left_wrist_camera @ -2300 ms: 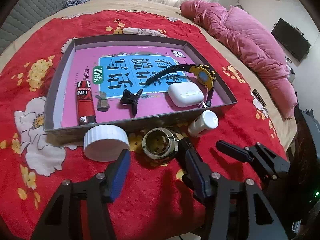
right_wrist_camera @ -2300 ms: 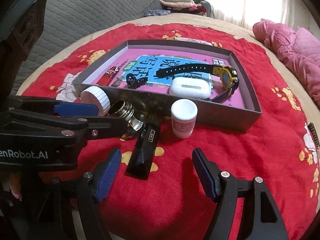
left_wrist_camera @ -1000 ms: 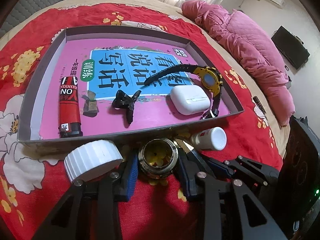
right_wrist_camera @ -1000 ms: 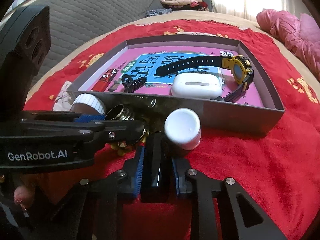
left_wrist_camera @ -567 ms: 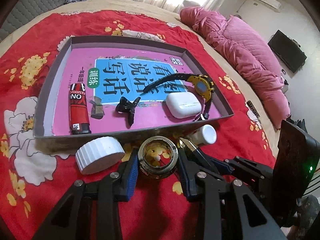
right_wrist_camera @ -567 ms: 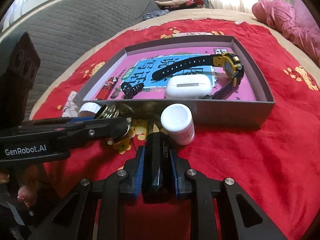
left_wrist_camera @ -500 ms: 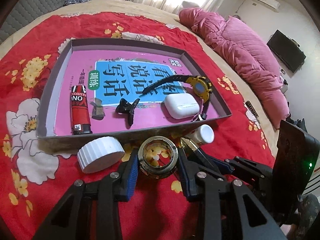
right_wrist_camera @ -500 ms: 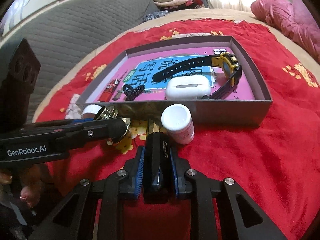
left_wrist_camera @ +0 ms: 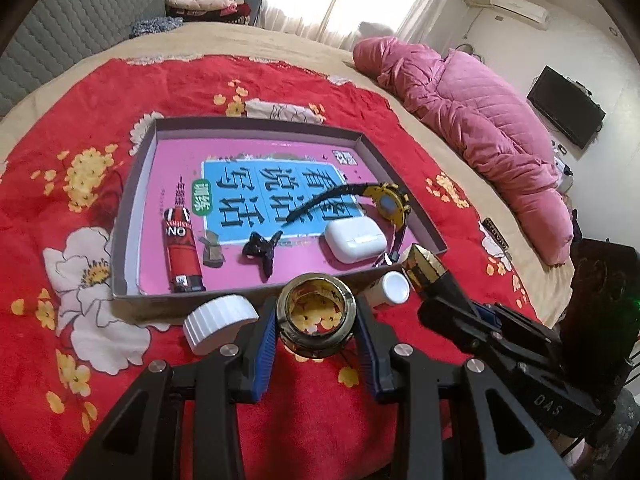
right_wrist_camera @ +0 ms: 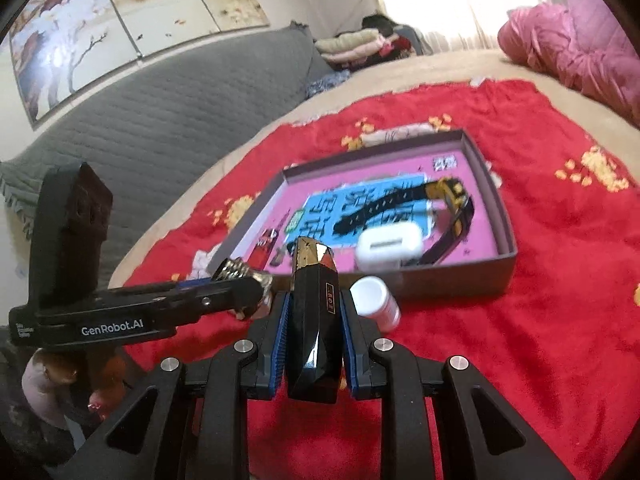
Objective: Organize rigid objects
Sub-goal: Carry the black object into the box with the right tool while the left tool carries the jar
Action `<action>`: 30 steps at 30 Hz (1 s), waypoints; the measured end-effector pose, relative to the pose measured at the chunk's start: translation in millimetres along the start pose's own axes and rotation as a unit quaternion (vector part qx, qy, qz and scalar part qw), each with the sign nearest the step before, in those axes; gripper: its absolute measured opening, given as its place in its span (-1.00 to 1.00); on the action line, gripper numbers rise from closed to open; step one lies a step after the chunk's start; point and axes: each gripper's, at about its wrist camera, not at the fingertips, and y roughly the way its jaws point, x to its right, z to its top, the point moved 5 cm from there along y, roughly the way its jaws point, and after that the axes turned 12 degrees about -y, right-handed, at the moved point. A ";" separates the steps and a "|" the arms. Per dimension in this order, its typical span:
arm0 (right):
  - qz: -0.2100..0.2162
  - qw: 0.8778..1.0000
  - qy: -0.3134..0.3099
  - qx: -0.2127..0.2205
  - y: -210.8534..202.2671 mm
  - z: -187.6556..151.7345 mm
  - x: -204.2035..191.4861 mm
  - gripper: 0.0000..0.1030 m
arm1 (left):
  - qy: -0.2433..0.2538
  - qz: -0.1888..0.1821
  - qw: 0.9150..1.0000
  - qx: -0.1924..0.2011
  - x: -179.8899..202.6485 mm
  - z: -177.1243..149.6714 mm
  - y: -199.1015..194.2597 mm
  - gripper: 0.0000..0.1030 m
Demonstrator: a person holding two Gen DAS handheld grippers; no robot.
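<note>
- Landmark: one shallow grey box [left_wrist_camera: 132, 216] with a pink printed sheet as its floor, lying on a red flowered blanket [left_wrist_camera: 80, 112] on the bed.
- Left gripper [left_wrist_camera: 316, 334]: jaws clenched on one round gold-rimmed glass jar [left_wrist_camera: 318, 314], open-topped, yellow flowers showing through it. It is held just in front of the box's near wall.
- Right gripper [right_wrist_camera: 313, 320]: jaws clenched on one black faceted bar-shaped object [right_wrist_camera: 314, 320] with a gold tip and a small gold label, pointing toward the box, in front of its near wall. Whether it is clear of the blanket, I cannot tell.
- Outside the box, against its near wall: one ribbed white lid [left_wrist_camera: 220, 324] to the left of the jar; one small white bottle [left_wrist_camera: 386, 290] lying on its side to the right of the jar.
- Inside the box, along the near wall from left to right: one red and black lighter [left_wrist_camera: 182, 254], one small grey-brown clip [left_wrist_camera: 212, 250], one black hair claw [left_wrist_camera: 262, 250], one white earbud case [left_wrist_camera: 354, 238].
- Behind the case, toward the box's right wall: one wristwatch [left_wrist_camera: 390, 204], yellow casing, black strap stretched across the blue panel.
- Beyond the box, on the bed: one pink quilted duvet [left_wrist_camera: 472, 120].
- The right wrist view is blurred; small items in the box are not legible there.
</note>
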 end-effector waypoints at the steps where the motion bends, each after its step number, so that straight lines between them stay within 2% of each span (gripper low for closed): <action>1: -0.002 1.000 0.003 0.003 -1.2 1.0 1.7 -0.54 | 0.001 0.000 1.000 0.005 0.3 1.8 -1.8 -0.29; 7: -0.016 0.999 0.016 0.022 -9.7 7.0 15.7 -0.54 | 0.002 0.004 1.000 0.023 0.0 11.8 -6.4 -0.29; 14: -0.037 0.998 0.023 0.037 -10.9 14.5 35.1 -0.54 | 0.001 0.007 1.000 0.026 0.5 17.4 2.1 -0.29; 22: -0.067 0.997 -0.007 0.046 -9.7 24.1 42.4 -0.54 | 0.004 0.011 1.000 0.028 4.8 26.1 15.2 -0.29; 30: -0.072 0.996 -0.029 0.049 3.9 31.2 46.8 -0.54 | 0.012 0.022 0.999 0.029 11.1 31.6 26.2 -0.29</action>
